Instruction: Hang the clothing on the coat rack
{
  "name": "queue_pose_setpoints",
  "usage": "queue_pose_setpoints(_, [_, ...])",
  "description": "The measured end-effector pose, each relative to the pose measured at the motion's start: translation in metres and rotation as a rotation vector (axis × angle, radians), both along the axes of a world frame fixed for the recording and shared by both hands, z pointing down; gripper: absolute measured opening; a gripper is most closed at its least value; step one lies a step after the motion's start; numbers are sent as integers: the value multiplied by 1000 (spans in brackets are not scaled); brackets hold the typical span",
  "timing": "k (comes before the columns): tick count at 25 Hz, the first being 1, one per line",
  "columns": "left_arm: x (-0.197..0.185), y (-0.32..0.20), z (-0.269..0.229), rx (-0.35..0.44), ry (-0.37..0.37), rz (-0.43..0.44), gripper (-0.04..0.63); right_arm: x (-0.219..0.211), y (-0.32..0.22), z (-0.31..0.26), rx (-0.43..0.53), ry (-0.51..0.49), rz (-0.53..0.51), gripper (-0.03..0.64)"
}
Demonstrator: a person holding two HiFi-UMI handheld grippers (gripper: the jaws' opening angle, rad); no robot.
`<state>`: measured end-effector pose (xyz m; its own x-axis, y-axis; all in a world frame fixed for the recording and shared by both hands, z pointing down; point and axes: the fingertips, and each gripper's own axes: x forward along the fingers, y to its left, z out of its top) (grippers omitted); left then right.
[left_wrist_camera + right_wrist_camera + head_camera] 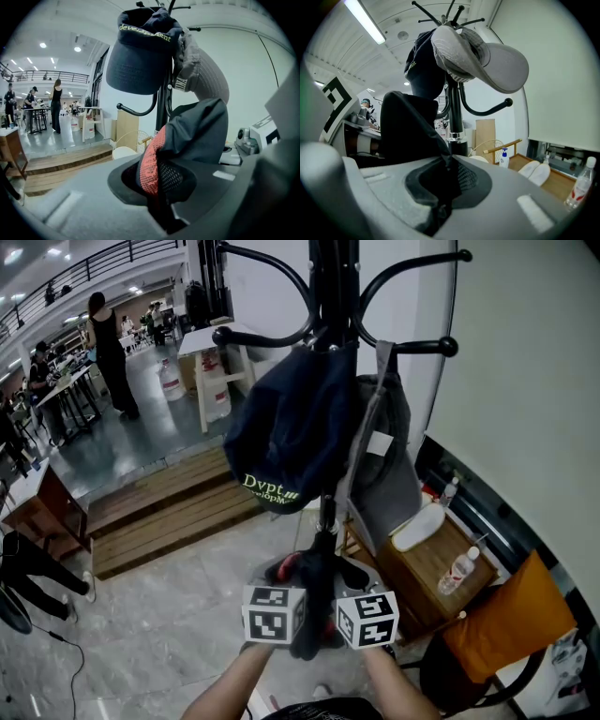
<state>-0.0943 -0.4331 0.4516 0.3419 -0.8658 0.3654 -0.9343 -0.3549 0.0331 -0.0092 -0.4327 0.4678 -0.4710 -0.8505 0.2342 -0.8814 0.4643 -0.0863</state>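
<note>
Both grippers sit low in front of the coat rack [333, 287], marker cubes side by side. The left gripper [154, 187] and the right gripper [445, 183] each have their jaws pressed together on a fold of the same black garment [314, 596]. This garment shows a red knit strip and dark mesh in the left gripper view, and it bunches up between the two grippers just in front of the rack's pole, below the hooks and not on any of them. The rack is a black pole with curved, ball-tipped arms. Behind it and to its left lies a low wooden platform [169, 507] on the grey floor. An orange chair [506, 620] stands to the right of the rack's foot. On the rack's left side a navy cap [291, 427] with pale lettering on its brim hangs from a hook, touching the pole. A grey cap [384, 465] hangs on the right side, just beside the navy one. A small wooden table [431, 568] stands near the rack's base on the right. It carries a white slipper-like thing [419, 526] and a clear plastic bottle [459, 570]. People stand at tables well beyond the rack, to its left.
</note>
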Motion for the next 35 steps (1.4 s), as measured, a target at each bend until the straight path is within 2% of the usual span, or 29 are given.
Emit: queue_pose_setpoints(35, [14, 21, 15, -38, 0, 74, 31, -14, 35, 14, -12, 54, -21, 9])
